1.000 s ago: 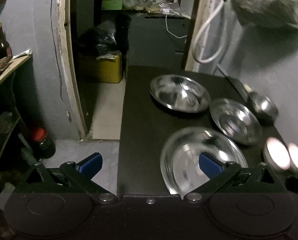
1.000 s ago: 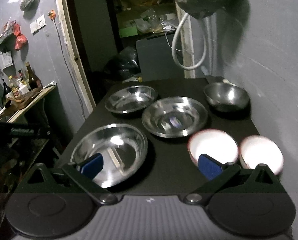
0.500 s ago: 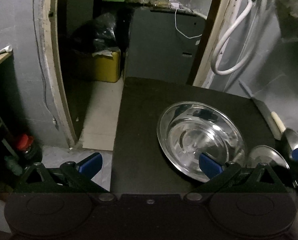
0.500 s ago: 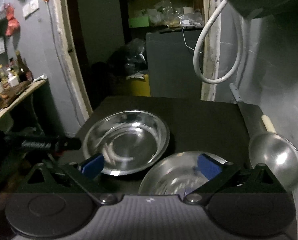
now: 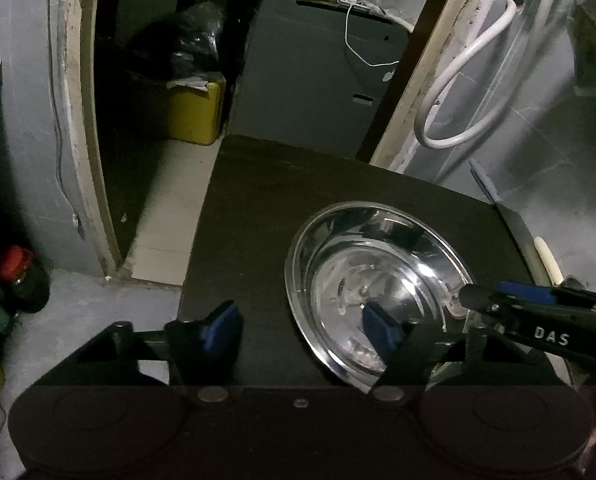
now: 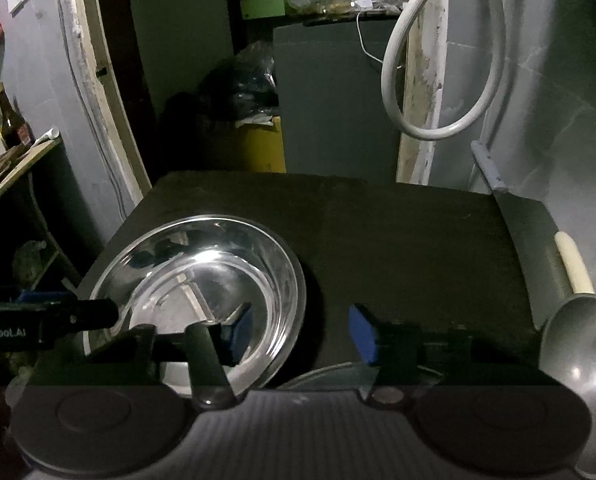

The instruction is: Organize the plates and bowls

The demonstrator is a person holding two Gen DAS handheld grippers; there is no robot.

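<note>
A large steel bowl point(image 5: 378, 280) sits on the black table point(image 5: 257, 216); it also shows in the right wrist view point(image 6: 201, 280). My left gripper point(image 5: 302, 326) is open and straddles the bowl's left rim, its right pad over the inside. My right gripper point(image 6: 302, 334) is open and straddles the bowl's right rim, its left pad inside. Each gripper appears in the other's view. A second steel plate's rim point(image 6: 330, 376) peeks out under my right gripper. A small steel bowl point(image 6: 578, 360) sits at the right.
A knife point(image 6: 538, 236) with a cream handle lies along the table's right edge by the grey wall. A white hose point(image 6: 438, 60) hangs on the wall. Left of the table are a doorway, a yellow bin point(image 5: 193, 112) and a shelf with bottles point(image 6: 5, 124).
Both grippers moved forward along the table to the far steel bowl and narrowed their jaws around its opposite rims. The nearer plates and white bowls have dropped out of view.
</note>
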